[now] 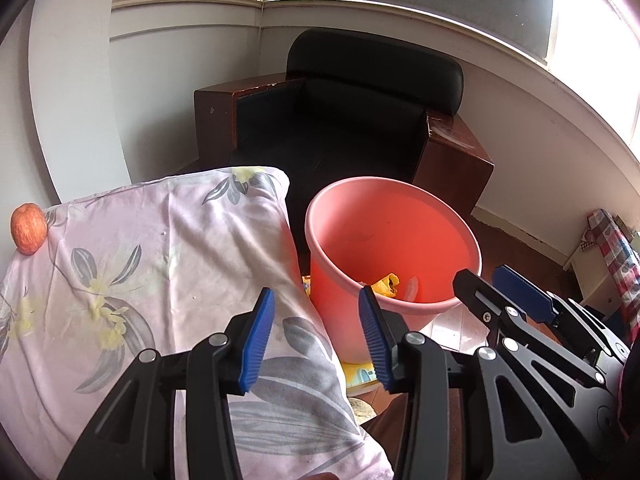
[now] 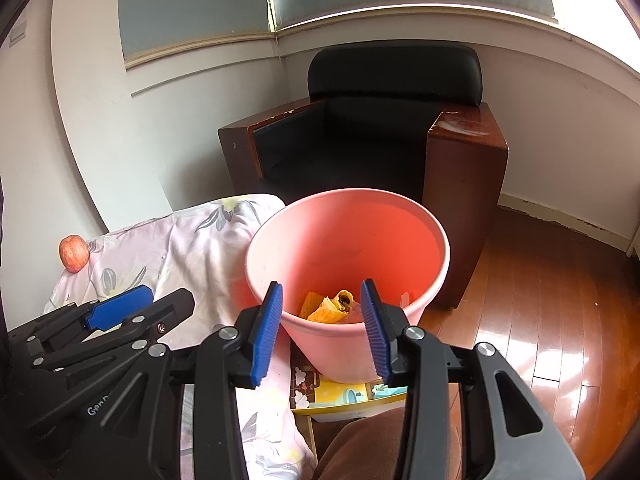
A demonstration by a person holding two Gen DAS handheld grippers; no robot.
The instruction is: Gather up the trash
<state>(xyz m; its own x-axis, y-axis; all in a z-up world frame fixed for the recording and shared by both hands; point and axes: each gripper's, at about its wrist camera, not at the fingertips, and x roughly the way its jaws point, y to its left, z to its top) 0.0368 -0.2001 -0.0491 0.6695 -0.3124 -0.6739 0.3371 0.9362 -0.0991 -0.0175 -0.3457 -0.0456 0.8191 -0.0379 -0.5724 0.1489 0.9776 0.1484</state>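
Corner room, pink bin (image 2: 348, 256): left tongs (image 1: 318, 330), right tongs (image 2: 322, 330) spread, empty.

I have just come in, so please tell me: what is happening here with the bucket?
A person holds two claws above a pink bucket. The left claw and the right claw are both open and empty. Yellow peel scraps already lie in the bucket. An apple rests on the flowered cloth beside it.

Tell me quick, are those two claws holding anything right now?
Left gripper: open, holding nothing.
Right gripper: open, empty, above the pink bucket.
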